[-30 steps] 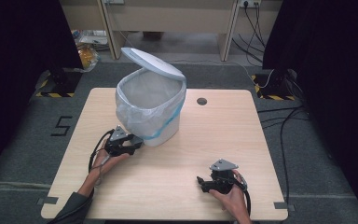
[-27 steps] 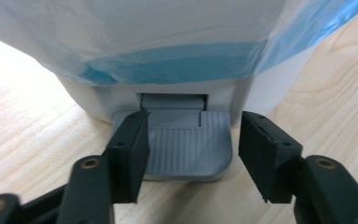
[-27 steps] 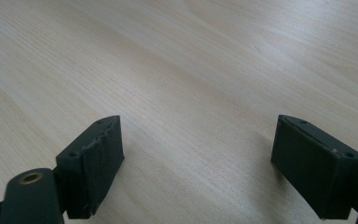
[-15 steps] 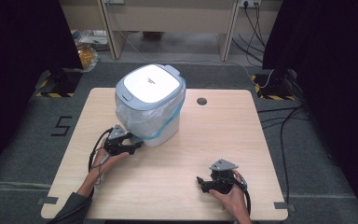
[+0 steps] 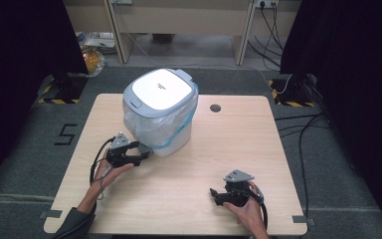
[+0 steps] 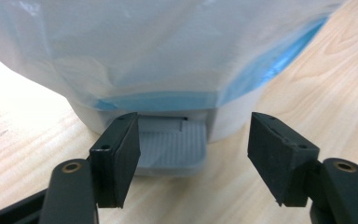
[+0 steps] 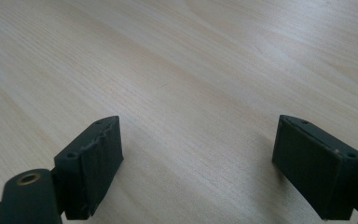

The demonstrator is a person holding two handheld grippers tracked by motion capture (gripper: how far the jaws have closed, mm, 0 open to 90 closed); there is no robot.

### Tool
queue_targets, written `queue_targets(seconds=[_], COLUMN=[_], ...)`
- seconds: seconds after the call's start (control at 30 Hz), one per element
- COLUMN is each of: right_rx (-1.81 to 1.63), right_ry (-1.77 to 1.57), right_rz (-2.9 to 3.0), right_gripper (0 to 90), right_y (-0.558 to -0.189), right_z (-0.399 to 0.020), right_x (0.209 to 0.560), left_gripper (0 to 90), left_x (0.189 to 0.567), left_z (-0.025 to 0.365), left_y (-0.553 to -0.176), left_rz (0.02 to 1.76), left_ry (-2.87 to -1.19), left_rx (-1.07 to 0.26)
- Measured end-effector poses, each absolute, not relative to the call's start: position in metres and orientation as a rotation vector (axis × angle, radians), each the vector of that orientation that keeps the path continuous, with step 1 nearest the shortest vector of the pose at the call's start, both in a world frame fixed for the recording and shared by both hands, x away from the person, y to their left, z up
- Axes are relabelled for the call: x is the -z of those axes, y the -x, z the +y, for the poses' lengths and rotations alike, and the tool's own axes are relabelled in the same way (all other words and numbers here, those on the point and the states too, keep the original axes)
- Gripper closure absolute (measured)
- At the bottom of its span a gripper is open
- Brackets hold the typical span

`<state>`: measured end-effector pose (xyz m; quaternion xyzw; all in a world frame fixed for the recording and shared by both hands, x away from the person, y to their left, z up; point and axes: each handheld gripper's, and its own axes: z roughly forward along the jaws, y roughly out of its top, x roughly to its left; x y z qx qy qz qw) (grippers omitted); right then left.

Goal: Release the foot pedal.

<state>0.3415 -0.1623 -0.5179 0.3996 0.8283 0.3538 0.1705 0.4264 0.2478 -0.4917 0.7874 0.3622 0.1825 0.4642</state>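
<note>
Lid came down: a second ago it stood tipped up at the back of the bin, half a second ago it was nearly flat, and at this moment it sat shut. Everything else had stayed pretty much put.

Biggest thing first, the light wooden counter carried a white pedal bin toward its back left, lined with a clear bag that had a blue band hanging down the side. The lid was white with a grey rim. Down at the bin's foot was a ribbed grey pedal.

The left gripper sat just beside the bin's base, jaws spread open, and in the left gripper view the pedal lay between them, near the left jaw. The right gripper rested well apart, near the counter's front right, jaws wide open over bare wood.
</note>
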Motion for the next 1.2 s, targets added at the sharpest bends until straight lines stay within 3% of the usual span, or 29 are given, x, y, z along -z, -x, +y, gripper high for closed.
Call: queue_targets(seconds=[0.47, 1.2], right_rx=[-1.004, -1.002], right_ry=[-1.131, -1.131], right_rz=[2.355, 2.353], right_gripper=[15.9, 15.8], right_y=[-0.342, -0.341], right_z=[-0.162, -0.162], right_x=[0.518, 0.518], left_gripper=[26.1, 23.6], left_x=[0.501, 0.523], left_z=[0.260, 0.267], left_y=[-0.384, -0.343], left_rz=[0.887, 0.889], left_ry=[-1.948, -2.099], left_rx=[-0.415, -0.366])
